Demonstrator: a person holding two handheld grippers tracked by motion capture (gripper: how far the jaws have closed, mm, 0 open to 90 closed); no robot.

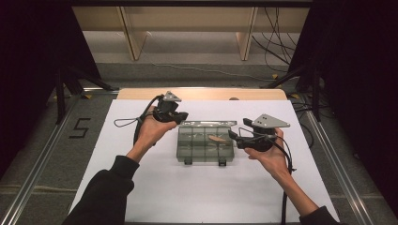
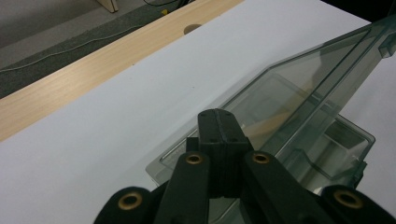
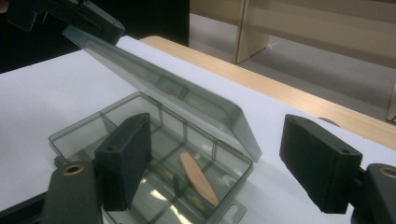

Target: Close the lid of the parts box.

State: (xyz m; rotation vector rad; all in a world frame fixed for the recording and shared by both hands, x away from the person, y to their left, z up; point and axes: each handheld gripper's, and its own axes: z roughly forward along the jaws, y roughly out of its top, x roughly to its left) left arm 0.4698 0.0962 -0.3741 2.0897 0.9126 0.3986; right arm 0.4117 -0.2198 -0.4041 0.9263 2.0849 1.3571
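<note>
Right gripper view shows the right gripper (image 3: 224,172) with its two black jaws spread wide and nothing between them, hovering just above the near right corner of a smoky clear compartment box (image 3: 93,135) where a tan wooden stick (image 3: 198,177) lies in one cell. Left gripper (image 2: 219,133) has its jaws pressed fully together at the far left of the box, beside the raised lid (image 2: 299,88). From the high view, the box sits mid-table on a white sheet (image 1: 197,197) between both hands.
</note>
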